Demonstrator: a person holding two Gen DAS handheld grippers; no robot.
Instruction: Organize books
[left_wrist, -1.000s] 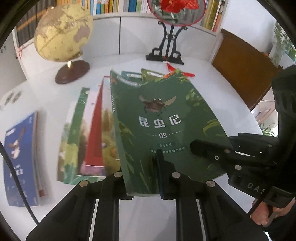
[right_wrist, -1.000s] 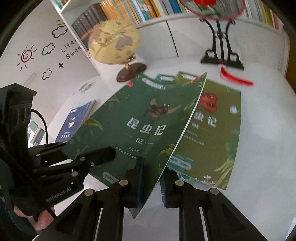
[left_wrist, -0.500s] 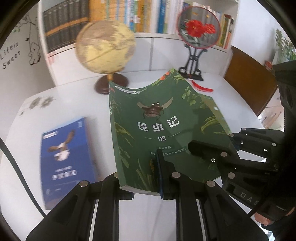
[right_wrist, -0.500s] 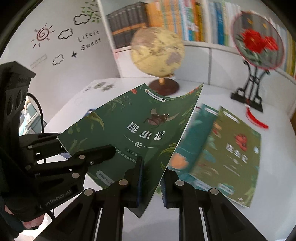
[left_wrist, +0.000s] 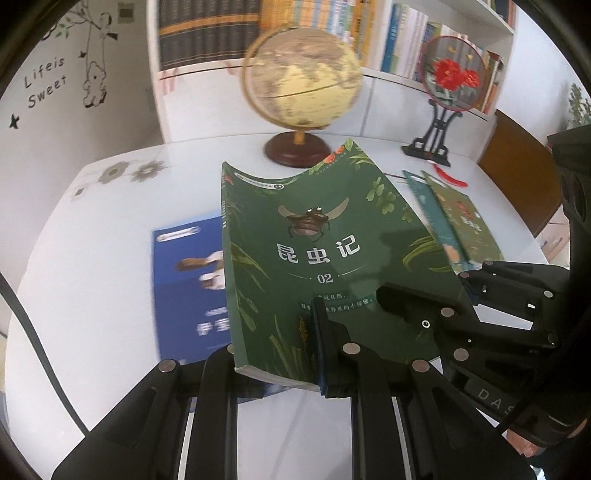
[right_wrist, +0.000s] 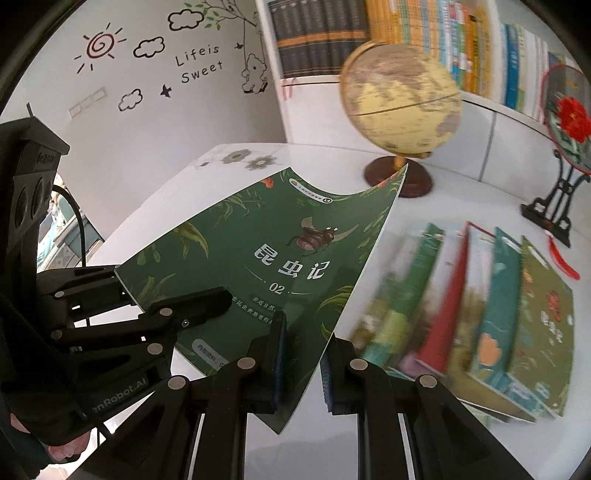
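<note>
- Left gripper (left_wrist: 284, 350): jaws nearly closed, clamped on the near edge of the green book (left_wrist: 325, 266) by its spine side. One pad lies on the cover; the other is under the book and hidden.
- Right gripper (right_wrist: 303, 362): jaws nearly closed, pinching the same book at its near corner on the open-edge side. The cover passes between the pads.
- Green book: held off the white table (left_wrist: 92, 295) by both grippers, cover up, tilted, sagging in the middle between the two grips. It is clear of every other book.
- Blue book (left_wrist: 184, 280): flat on the table, below and to the left of the held book in the left view, partly hidden by it.
- Fanned row of books (right_wrist: 480, 314): lying on the table to the right of the held book in the right view, overlapping one another; blurred.
- Globe (left_wrist: 301, 83) and fan stand (left_wrist: 436, 136): at the far side of the table, well apart from the held book.
- Step in hand, by judgement: carrying the green book from the row toward the blue book, to start or build a stack.
- Next move calls for: both grippers lowering together, kept level so the limp cover does not fold, edges squared with the blue book, then both jaws released.
- Risk: a thin grip on a bending cover; uneven motion could twist or drop it.
</note>
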